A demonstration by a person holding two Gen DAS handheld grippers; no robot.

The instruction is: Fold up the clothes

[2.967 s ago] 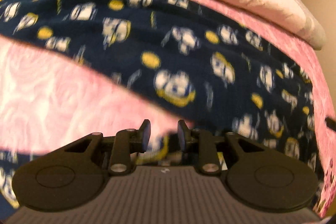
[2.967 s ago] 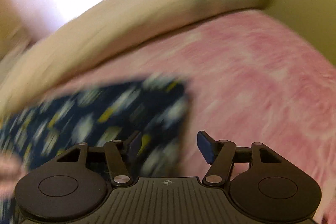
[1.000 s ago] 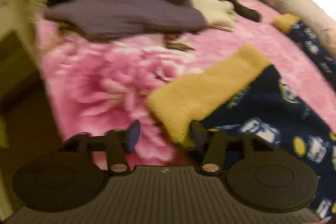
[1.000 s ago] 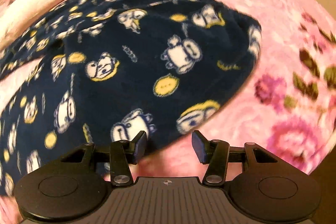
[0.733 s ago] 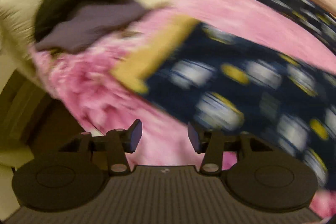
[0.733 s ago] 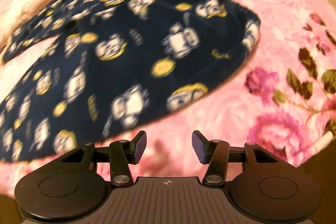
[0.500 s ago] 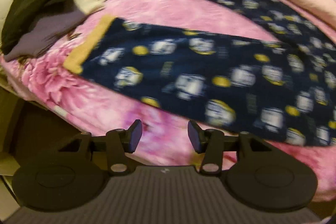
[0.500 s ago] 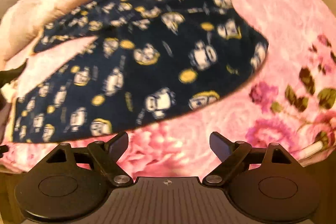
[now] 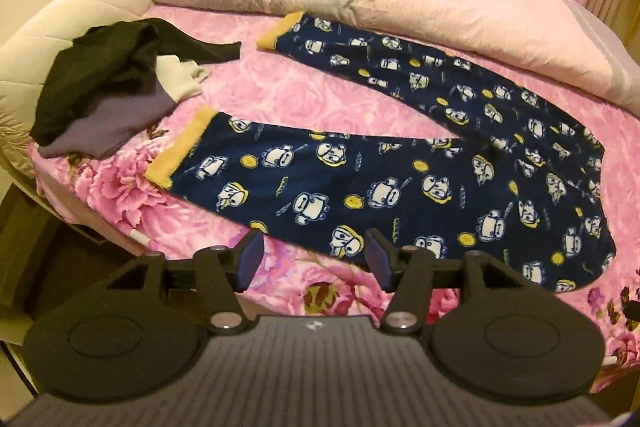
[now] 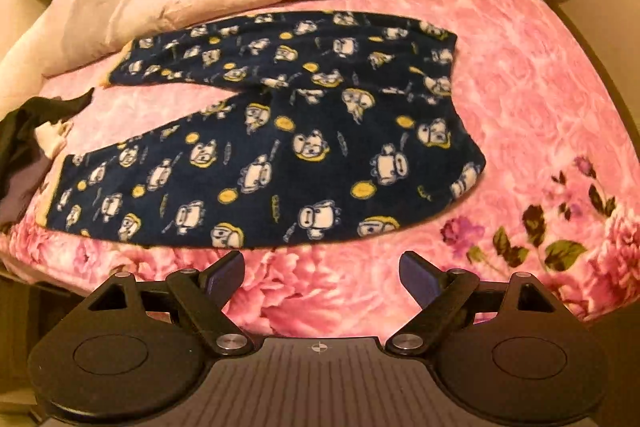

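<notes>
Fleecy navy pajama pants (image 9: 400,183) with cartoon print and mustard cuffs lie flat in a V on the plush pink floral blanket (image 9: 280,95). Left gripper (image 9: 311,259) jaws opening, empty; right gripper (image 10: 322,269) jaws spread wide, empty. Crumpled dark clothes (image 9: 100,83) heaped beyond the cuffs.

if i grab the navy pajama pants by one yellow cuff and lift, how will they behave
The pajama pants look like soft fleece lying limp, so they would likely drape and trail. The yellow cuff looks thick enough to pinch. On the plush pink blanket they would probably drag, not slide.
</notes>
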